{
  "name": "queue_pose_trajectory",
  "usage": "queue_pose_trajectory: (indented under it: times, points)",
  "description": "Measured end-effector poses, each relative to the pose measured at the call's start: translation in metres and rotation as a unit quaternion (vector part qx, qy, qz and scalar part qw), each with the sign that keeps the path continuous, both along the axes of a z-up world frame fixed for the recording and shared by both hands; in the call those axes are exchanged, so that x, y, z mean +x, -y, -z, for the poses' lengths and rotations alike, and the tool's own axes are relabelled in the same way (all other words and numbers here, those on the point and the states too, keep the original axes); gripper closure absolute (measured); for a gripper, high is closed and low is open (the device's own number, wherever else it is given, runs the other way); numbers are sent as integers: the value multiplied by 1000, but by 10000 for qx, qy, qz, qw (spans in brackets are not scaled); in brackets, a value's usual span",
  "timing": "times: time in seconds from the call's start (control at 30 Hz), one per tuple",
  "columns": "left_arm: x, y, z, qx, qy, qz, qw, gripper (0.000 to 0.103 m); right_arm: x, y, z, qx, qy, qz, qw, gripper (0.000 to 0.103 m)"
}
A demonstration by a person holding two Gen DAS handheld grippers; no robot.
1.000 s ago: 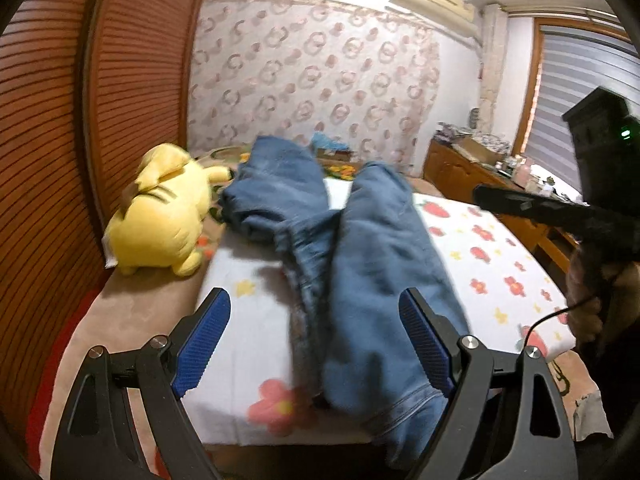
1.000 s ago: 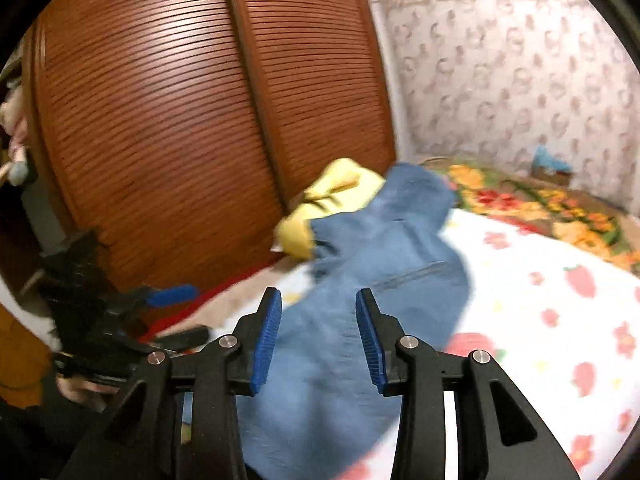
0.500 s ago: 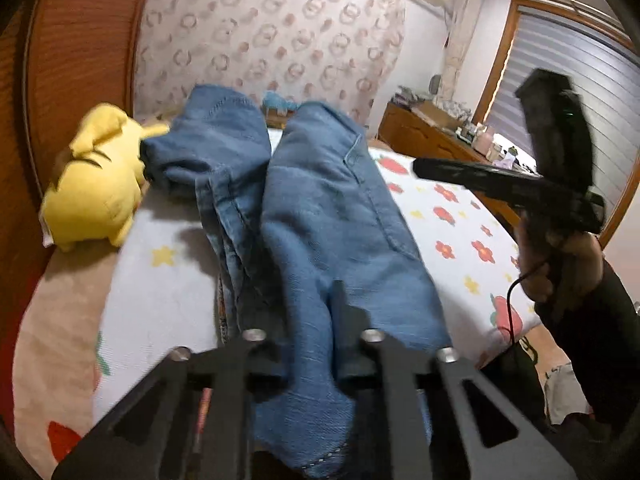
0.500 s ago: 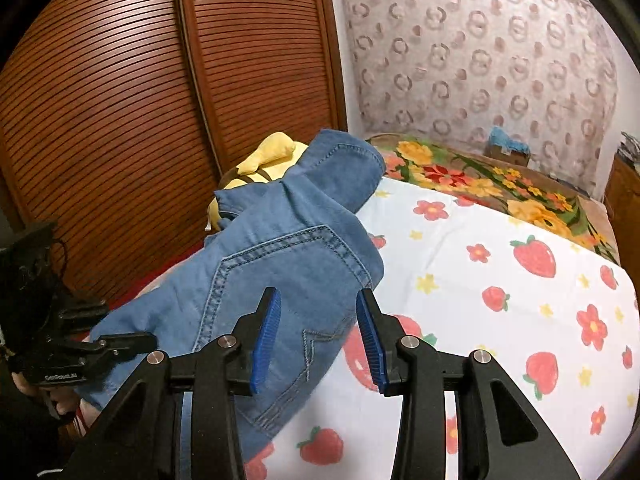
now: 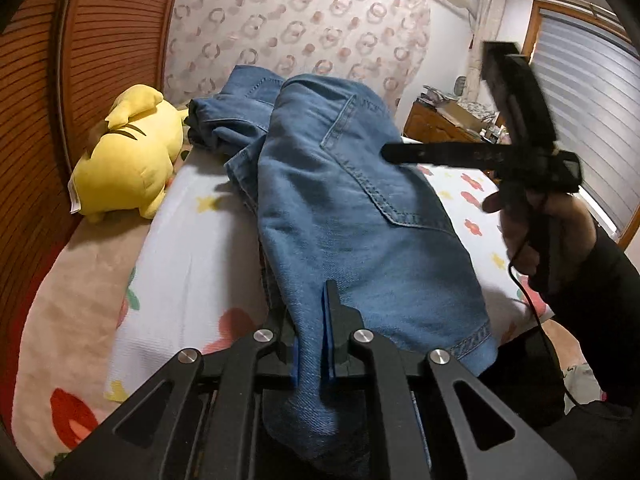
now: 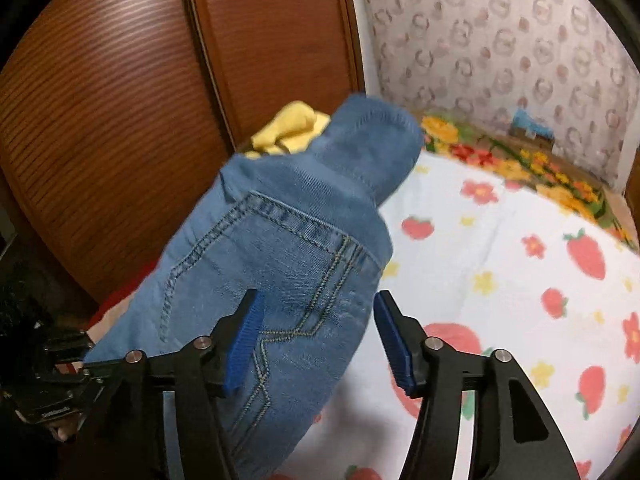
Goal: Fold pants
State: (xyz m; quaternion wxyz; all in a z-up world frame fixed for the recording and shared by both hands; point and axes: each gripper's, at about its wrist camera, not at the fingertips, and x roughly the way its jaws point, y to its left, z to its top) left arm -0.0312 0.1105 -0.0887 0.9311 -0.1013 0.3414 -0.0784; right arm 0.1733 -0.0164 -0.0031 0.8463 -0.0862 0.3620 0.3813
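Home bedroom: bed (image 5: 192, 248) with strawberry-print sheet (image 6: 520, 264), yellow plush toy (image 5: 124, 156), louvred wooden wardrobe doors (image 6: 120, 100), patterned wallpaper (image 5: 300, 20), window blind (image 5: 592, 100)

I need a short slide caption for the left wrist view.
Left gripper clamps the near edge of blue jeans on a floral bedsheet; yellow plush toy behind.

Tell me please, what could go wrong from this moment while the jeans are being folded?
The left gripper pinches only a narrow ridge of the jeans, so the denim may slip out. The right gripper is open and holds nothing, so the heavy waist side could sag. The far leg lies bunched beside the yellow plush and might drag it.
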Motion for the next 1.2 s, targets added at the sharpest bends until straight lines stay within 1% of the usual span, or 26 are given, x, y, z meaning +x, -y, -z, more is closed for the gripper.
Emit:
queue_pose_trajectory:
  times: [0.07, 0.13, 0.23, 0.3, 0.43, 0.47, 0.5, 0.53, 0.6, 0.63, 0.67, 0.7, 0.8, 0.93, 1.03, 1.2]
  points:
    - [0, 0, 1, 3, -7, 9, 10000, 93, 11, -5, 8, -42, -214, 29, 9998, 37]
    - [-1, -2, 2, -34, -18, -1, 10000, 92, 24, -6, 16, 13, -519, 35, 9986, 32]
    - [-2, -2, 2, -39, -15, 6, 10000, 92, 36, -3, 21, 266, -856, 8, 9960, 31]
    - [-2, -2, 2, -46, -16, 8, 10000, 92, 40, -2, 22, 334, -969, -37, 9947, 31]
    - [-2, -2, 2, -47, -9, 6, 10000, 92, 47, -3, 23, 381, -1051, -148, 9936, 31]
    - [-2, -2, 2, -50, -4, 10, 10000, 92, 49, -2, 23, 421, -1083, -178, 9931, 34]
    - [-3, -2, 2, -52, 3, 16, 10000, 92, 51, -2, 24, 469, -1107, -224, 9925, 44]
    - [-3, -2, 2, -57, 13, 26, 10000, 92, 51, 0, 24, 574, -1172, -316, 9909, 48]
    - [-3, -2, 3, -89, 32, 47, 9999, 92, 50, 4, 26, 705, -1211, -369, 9895, 70]
    - [-3, -3, 3, -106, 51, 45, 9999, 93, 48, 6, 22, 784, -1202, -418, 9888, 74]
    - [-5, -3, 2, -135, 71, 42, 9999, 93, 45, 10, 16, 902, -1149, -486, 9881, 78]
    - [-6, -3, 1, -138, 85, 33, 9999, 94, 38, 12, 7, 1010, -1029, -572, 9879, 80]
    - [-14, -4, -9, -193, 237, -11, 9995, 95, 13, 16, -28, 1221, -624, -792, 9874, 81]
    - [-20, -5, -37, -253, 621, -95, 9977, 95, -5, 13, -72, 1380, -277, -985, 9851, 81]
    - [-15, -9, -58, -226, 868, -164, 9958, 95, -4, 5, -103, 1437, -54, -1191, 9824, 81]
    - [2, -27, -77, -276, 1054, -343, 9935, 95, 10, -14, -135, 1392, 187, -1395, 9802, 82]
